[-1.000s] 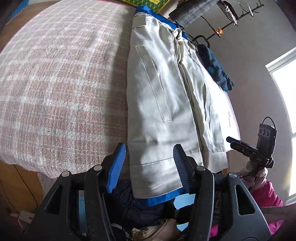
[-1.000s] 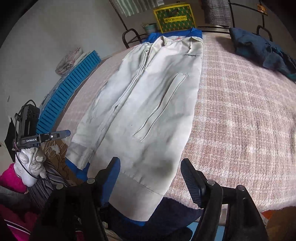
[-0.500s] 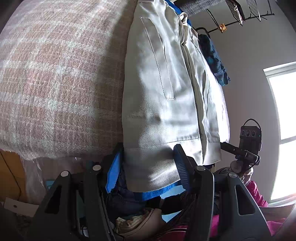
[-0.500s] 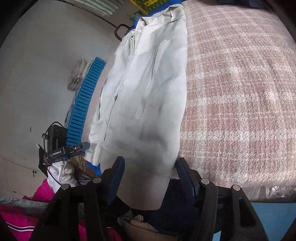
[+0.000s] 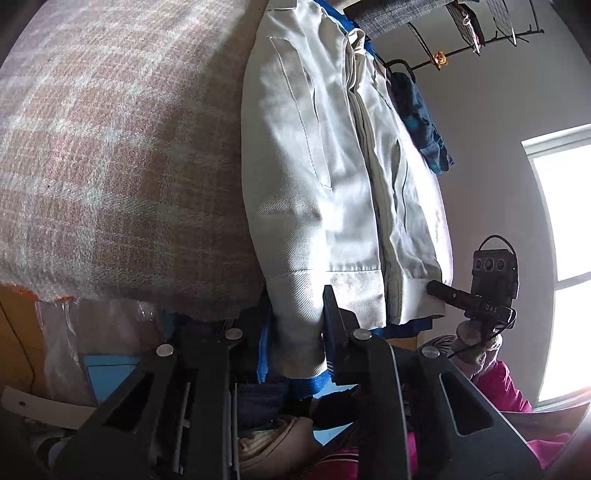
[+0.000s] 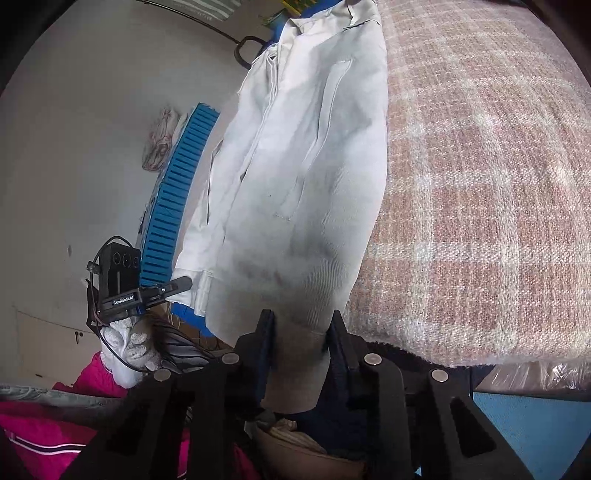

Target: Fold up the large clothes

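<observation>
A pale grey-white jacket (image 5: 332,177) with blue lining lies lengthwise on a pink plaid bed cover (image 5: 110,147), its hem hanging over the near edge. My left gripper (image 5: 295,332) is shut on the hem's left corner. My right gripper (image 6: 299,339) is shut on the hem's right corner; the jacket (image 6: 303,166) stretches away from it. Each gripper shows in the other's view: the right one (image 5: 443,293) and the left one (image 6: 173,286).
A dark blue garment (image 5: 421,122) lies at the bed's far right. A blue slatted crate (image 6: 177,199) stands by the wall at left. Wire racks (image 5: 480,22) hang on the far wall. Piled clothes (image 6: 44,424) lie below the bed's edge.
Both grippers moved in onto the jacket's hanging hem and closed on it; they were open before.
</observation>
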{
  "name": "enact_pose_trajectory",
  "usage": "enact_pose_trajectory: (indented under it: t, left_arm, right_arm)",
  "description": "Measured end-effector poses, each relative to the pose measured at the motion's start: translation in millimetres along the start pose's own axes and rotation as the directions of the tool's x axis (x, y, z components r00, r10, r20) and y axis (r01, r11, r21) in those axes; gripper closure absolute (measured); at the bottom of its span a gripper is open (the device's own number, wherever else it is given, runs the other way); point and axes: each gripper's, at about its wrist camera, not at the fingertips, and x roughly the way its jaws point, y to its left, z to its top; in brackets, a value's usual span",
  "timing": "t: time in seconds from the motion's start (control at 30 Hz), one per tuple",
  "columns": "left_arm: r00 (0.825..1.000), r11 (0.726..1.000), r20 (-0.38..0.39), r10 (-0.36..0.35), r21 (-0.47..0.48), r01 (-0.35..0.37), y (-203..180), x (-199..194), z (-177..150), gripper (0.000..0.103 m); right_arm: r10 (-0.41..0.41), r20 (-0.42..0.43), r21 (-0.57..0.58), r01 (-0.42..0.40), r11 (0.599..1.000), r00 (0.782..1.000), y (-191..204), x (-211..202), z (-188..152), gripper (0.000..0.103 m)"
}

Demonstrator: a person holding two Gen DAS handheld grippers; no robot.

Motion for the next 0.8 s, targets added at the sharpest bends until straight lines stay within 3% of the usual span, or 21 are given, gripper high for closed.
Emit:
enact_pose_trajectory:
  t: [0.33,0.57,0.8]
  left_arm:
    - [0.992,0.996,0.099,-0.076,0.044,0.072,-43.5,-36.0,24.6,0.084]
    - [0.979,0.994,0.173,-0.11,0.026,0.107,-57.3,-40.9,76.7,0.084]
    - [0.973,0.993,0.202,-0.112,-0.01,0.116,-60.7,-26.0,138.1,0.084]
  right_arm:
    - [0.071,0.113,0.026,-0.075,0.997,0.991,23.4,-27.1,26.7,0.09]
    - [0.105,0.205,0.025,-0.112,0.993,0.973,34.7,-42.0,70.7,0.092]
    - [0.076,0.221,0.055,-0.09,0.994,0.972,25.1,-38.8,130.0,0.092]
